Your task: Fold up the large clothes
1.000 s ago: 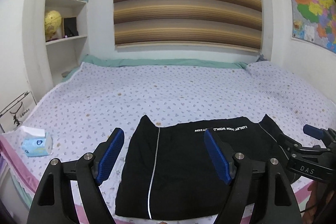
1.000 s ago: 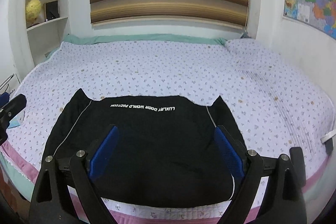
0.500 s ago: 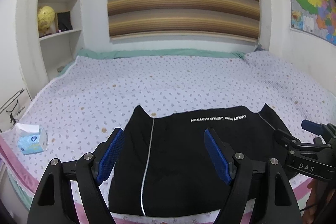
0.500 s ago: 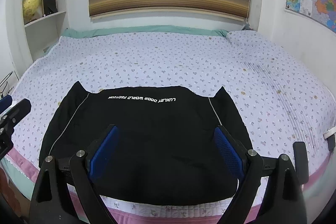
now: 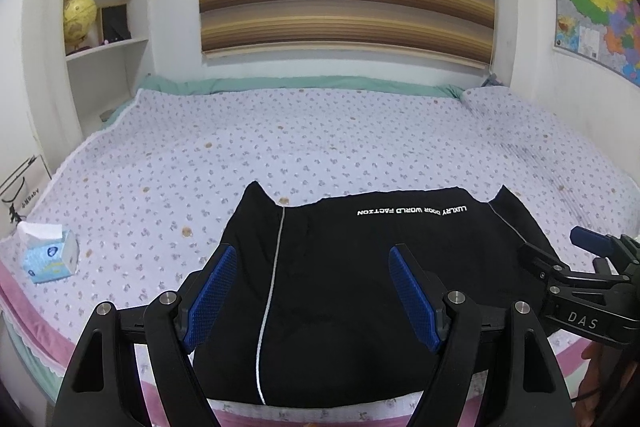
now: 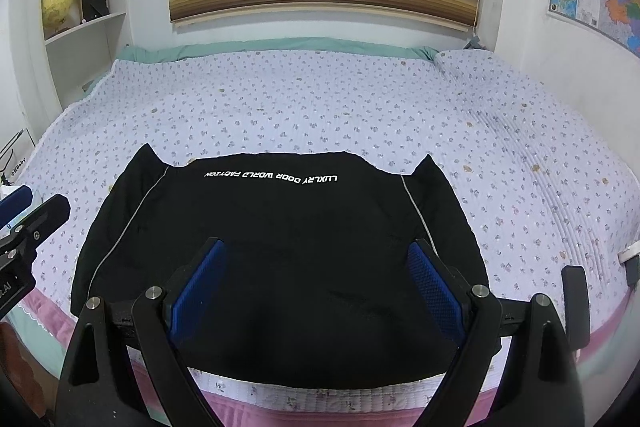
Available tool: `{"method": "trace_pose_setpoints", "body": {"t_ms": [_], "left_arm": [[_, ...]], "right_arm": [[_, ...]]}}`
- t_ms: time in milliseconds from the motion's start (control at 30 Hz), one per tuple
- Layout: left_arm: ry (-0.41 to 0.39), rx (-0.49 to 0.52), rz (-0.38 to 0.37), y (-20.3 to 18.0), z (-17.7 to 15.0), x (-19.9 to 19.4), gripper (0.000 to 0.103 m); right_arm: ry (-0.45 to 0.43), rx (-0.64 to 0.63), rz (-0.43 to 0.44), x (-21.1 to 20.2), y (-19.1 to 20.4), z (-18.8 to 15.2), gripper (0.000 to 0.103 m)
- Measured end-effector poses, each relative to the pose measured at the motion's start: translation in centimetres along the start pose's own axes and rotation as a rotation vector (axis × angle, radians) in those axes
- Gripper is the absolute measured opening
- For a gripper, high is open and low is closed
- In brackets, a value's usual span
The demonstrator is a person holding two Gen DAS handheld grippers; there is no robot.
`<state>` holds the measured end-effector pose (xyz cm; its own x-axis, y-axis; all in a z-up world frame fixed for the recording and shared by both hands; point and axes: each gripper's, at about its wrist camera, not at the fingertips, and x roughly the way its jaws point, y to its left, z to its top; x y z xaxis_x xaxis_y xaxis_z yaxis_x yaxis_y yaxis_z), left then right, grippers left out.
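Observation:
A black garment [image 5: 340, 267] with white lettering and thin white piping lies folded into a rectangle at the near edge of the bed; it also shows in the right wrist view [image 6: 280, 247]. My left gripper [image 5: 314, 293] is open and empty, held above the garment's left half. My right gripper [image 6: 316, 287] is open and empty, held above the garment's near middle. The right gripper also shows at the right edge of the left wrist view [image 5: 584, 279]. The left gripper shows at the left edge of the right wrist view [image 6: 24, 223].
The bed [image 5: 320, 147] has a lilac flowered cover with a pink near edge. A tissue box [image 5: 48, 255] sits at its near left. A bookshelf [image 5: 104, 7] with a globe stands at the back left. A striped blind and a wall map are behind.
Both grippers have drawn back and risen from the garment, so it sits lower and farther in both views. Both stay open. The garment has not moved.

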<state>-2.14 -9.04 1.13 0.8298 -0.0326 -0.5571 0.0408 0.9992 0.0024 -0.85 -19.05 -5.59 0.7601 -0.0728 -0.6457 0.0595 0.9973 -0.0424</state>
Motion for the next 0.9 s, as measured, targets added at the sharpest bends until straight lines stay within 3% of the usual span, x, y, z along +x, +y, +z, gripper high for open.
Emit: {"method": "trace_pose_setpoints", "body": {"t_ms": [900], "left_arm": [[0.018,0.042,0.015,-1.0,-0.7,0.7,0.079]], "right_arm": [[0.044,0.031,0.007,1.2,-1.0,-0.9,0.093]]}}
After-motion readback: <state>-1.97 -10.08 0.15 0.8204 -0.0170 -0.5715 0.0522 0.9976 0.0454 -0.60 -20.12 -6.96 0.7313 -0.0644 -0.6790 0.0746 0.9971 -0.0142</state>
